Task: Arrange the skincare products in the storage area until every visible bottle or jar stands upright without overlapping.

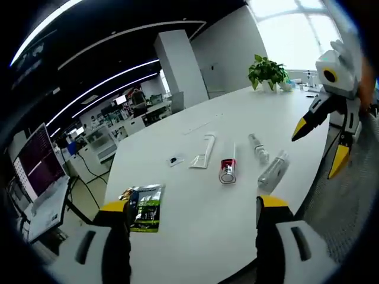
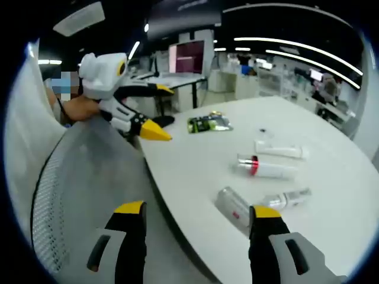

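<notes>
Several skincare products lie on their sides on the white table (image 1: 177,236): a white tube (image 1: 204,151), a white bottle with a red band (image 1: 228,167), a slim clear spray bottle (image 1: 259,148) and a clear bottle (image 1: 273,171). None touches another. My left gripper (image 1: 193,204) is open over the table's near edge, holding nothing. My right gripper (image 1: 320,145) hangs open beyond the table's right edge. In the right gripper view, my right gripper (image 2: 197,210) is open and empty, short of the clear bottle (image 2: 234,207), spray bottle (image 2: 287,199), red-banded bottle (image 2: 263,167) and tube (image 2: 278,149). The left gripper (image 2: 160,111) is open.
A green packet (image 1: 145,207) lies near the table edge, also seen as the green packet (image 2: 208,123). A small dark item (image 1: 173,160) sits left of the tube. A potted plant (image 1: 266,71) stands at the far end. A grey mesh chair back (image 2: 71,177) is beside the table.
</notes>
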A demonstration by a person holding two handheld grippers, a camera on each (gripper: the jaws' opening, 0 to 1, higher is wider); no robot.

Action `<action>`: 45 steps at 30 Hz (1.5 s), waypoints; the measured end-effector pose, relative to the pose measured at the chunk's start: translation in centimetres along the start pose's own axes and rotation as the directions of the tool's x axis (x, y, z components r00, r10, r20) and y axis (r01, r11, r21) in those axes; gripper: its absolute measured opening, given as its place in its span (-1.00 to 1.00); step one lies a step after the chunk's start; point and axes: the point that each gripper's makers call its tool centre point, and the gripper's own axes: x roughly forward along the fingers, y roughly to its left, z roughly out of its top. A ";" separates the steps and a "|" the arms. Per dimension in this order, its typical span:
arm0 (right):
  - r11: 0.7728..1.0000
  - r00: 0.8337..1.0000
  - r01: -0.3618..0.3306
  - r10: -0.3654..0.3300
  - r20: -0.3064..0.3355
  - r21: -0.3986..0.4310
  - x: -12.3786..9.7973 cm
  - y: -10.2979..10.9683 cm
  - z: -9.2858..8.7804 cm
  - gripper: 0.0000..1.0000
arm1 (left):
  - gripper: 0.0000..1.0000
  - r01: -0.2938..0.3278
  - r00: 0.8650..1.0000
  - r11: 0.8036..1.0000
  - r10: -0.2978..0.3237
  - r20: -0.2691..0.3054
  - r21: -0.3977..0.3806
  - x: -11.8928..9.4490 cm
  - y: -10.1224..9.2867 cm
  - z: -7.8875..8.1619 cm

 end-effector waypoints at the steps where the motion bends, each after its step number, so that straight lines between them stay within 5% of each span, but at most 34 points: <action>1: 1.000 1.000 0.000 0.000 0.001 -0.001 0.0 0.0 0.0 0.40 | 0.71 0.000 1.000 1.000 0.000 0.001 0.000 0.0 0.0 0.0; 23: 0.999 0.999 0.038 -0.037 0.019 -0.009 -0.3 -0.6 0.4 0.40 | 0.72 0.030 0.999 0.998 -0.029 -0.027 0.049 0.2 -0.7 -0.5; 28: 0.998 0.998 0.055 -0.054 0.038 -0.014 -0.5 -0.9 0.7 0.41 | 0.68 -0.024 1.000 1.000 0.024 0.019 0.016 -0.3 0.5 0.3; 45: 0.998 0.998 0.065 -0.065 0.002 -0.029 -0.3 -1.1 0.1 0.40 | 0.66 0.036 0.999 0.997 -0.033 -0.035 0.075 0.2 -0.7 -0.7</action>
